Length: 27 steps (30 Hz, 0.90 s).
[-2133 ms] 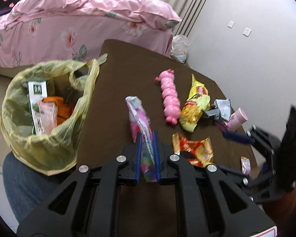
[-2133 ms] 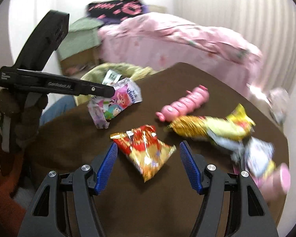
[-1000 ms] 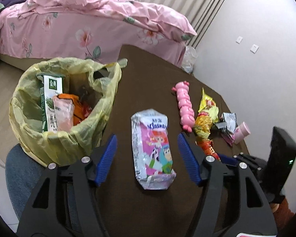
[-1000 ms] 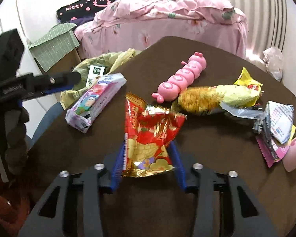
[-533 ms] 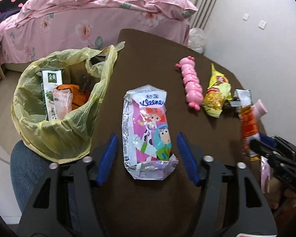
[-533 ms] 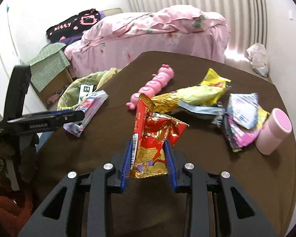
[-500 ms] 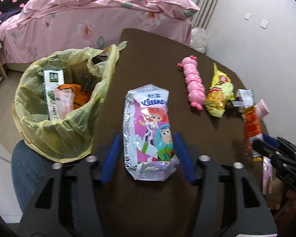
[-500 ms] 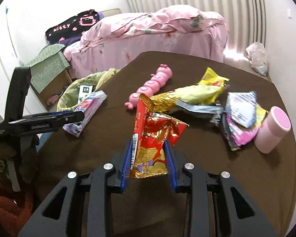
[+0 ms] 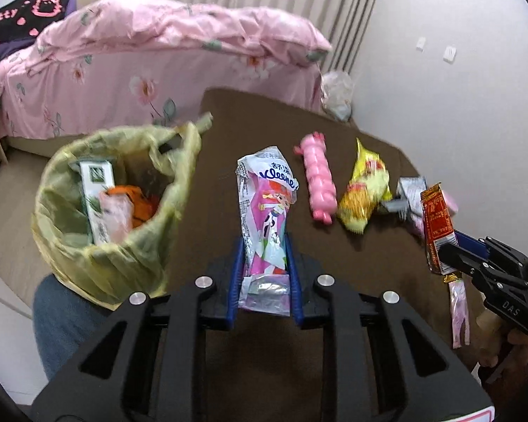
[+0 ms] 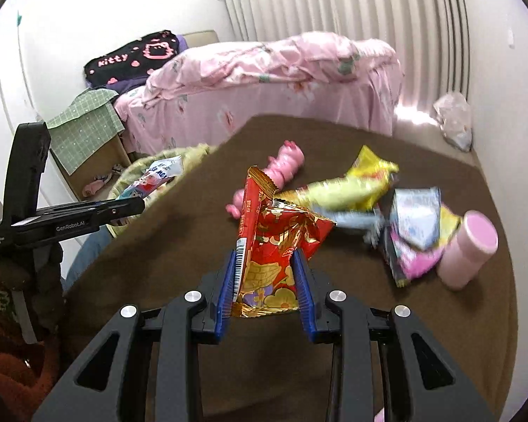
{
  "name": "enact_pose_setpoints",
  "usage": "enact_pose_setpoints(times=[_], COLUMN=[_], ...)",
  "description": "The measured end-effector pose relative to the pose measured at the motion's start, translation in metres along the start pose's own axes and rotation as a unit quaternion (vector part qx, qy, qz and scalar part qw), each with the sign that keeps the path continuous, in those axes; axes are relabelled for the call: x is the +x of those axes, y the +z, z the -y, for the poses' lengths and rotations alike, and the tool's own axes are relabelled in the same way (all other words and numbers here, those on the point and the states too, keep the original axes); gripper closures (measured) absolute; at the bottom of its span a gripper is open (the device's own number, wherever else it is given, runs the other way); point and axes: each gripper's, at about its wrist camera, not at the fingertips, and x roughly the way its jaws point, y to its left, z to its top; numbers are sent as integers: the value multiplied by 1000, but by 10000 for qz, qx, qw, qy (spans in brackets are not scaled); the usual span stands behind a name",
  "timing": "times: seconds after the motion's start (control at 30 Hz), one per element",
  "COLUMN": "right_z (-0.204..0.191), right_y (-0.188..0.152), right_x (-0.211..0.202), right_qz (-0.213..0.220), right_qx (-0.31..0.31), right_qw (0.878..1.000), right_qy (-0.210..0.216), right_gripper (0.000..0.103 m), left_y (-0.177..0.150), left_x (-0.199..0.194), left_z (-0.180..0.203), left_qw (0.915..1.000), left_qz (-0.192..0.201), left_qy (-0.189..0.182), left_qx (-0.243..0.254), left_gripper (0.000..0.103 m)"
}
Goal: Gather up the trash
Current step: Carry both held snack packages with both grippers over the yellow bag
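The left gripper has just been closing and now pinches the lower end of the pink tissue pack, which stands up between the blue pads; 1 second ago the pack lay flat on the brown tabletop between spread jaws. The pack's top has risen off the tabletop, just right of the yellow trash bag, which hangs at the tabletop's left edge with a green carton and orange scraps inside.

The right gripper clamps the red and gold snack wrapper, as it did half a second ago, though it had closed a little further in the half second before that; the wrapper is lifted clear of the tabletop.

Farther from the trash bag, the pink caterpillar toy, the yellow snack bag, the silver wrappers and the pink cup lie where they did before. Beyond the tabletop stands the bed with its pink floral cover.
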Motion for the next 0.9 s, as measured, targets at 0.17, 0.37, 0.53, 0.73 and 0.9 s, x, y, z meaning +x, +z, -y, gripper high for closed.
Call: enact_pose_setpoints(times=[0.17,0.37,0.53,0.73,0.9], right_z=[-37,-79,-103,-109,-105], right_y=[34,61,83,106,120], right_x=[-3,9,34,71,115], right_qz=[316,449,346,200,-84], right_qx=[-542,-982,-1205,-1371,-1329], right_qw=[9979,9929,9900,9881,9884], right_qy=[166,500,647,662,730], right_gripper=[73,73,72,72,72], left_y=[21,29,28,30,27], left_x=[-27,-43,-38,15,84], left_z=[-32,-78,-128,-154,-144], left_qw=[9988,9949,9848,9902,9902], left_qz=[400,729,917,246,-793], left_qy=[87,431,833,469,188], left_qx=[-280,-554,-1216,-1291,-1130], left_gripper=[82,81,81,81,81])
